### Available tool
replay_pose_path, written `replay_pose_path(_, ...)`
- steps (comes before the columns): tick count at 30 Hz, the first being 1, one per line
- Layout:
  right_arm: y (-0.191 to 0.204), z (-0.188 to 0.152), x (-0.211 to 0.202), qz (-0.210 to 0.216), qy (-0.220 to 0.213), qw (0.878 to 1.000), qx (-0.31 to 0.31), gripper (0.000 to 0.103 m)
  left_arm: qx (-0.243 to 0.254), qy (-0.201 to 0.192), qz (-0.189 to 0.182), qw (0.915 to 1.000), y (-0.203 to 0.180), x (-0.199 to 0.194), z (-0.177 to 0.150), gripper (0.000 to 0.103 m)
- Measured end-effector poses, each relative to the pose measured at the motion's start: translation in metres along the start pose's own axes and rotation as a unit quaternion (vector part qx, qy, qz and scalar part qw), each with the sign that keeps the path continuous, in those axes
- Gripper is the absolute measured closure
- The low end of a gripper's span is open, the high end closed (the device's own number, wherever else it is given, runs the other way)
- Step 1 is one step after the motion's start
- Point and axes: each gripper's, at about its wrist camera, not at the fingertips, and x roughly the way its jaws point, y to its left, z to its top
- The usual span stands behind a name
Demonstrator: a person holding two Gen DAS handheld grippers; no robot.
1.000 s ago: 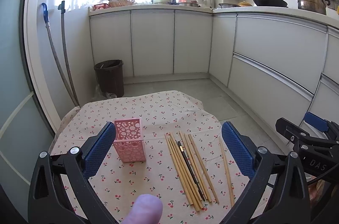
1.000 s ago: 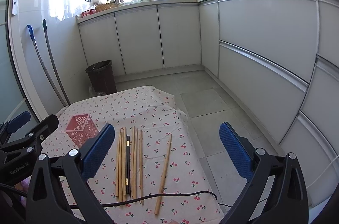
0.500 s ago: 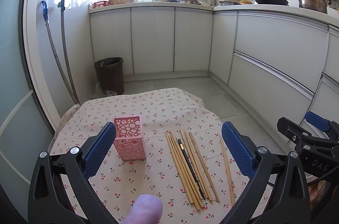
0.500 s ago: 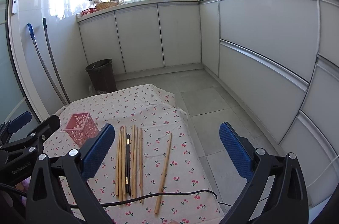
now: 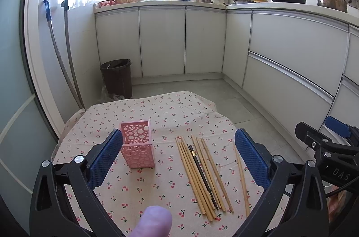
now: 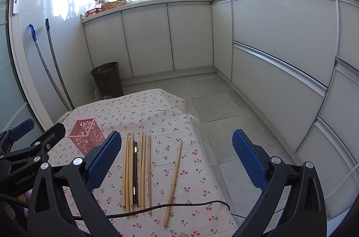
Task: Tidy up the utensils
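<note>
A pink perforated utensil holder (image 5: 137, 144) stands upright and empty on the cherry-print cloth (image 5: 157, 116); it also shows in the right wrist view (image 6: 86, 135). Several wooden chopsticks and a black one (image 5: 203, 172) lie in a bundle to its right, with one lone wooden chopstick (image 5: 241, 174) further right. In the right wrist view the bundle (image 6: 135, 169) and the lone chopstick (image 6: 173, 179) lie between the fingers. My left gripper (image 5: 178, 158) is open and empty above the cloth. My right gripper (image 6: 177, 160) is open and empty.
A black cable (image 6: 179, 205) crosses the cloth's near edge. A dark waste bin (image 5: 116, 77) stands on the tiled floor beyond the table. White cabinets (image 5: 291, 62) run along the back and right. Two mop handles (image 5: 65, 53) lean at left.
Both grippers stay open and nearly still. The left view has shifted slightly, so the holder and chopsticks sit a little lower and nearer in it.
</note>
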Motion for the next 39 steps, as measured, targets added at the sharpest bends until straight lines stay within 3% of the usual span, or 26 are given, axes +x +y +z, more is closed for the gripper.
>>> replay_pose_path(31, -0.001, 0.0, 0.002, 0.001, 0.007, 1.0, -0.001, 0.007, 0.0, 0.014, 0.006, 0.9999, 0.002, 0.003, -0.002, 0.007)
replay_pose_path(36, 0.0, -0.001, 0.005, -0.002, 0.014, 1.0, -0.001, 0.007, -0.012, 0.031, 0.011, 0.9994, 0.006, 0.009, -0.001, 0.007)
replay_pose_path(39, -0.001, -0.001, 0.008, -0.003, 0.024, 1.0, 0.001, 0.007, -0.027, 0.062, 0.014, 0.9976, 0.011, 0.02, -0.003, 0.007)
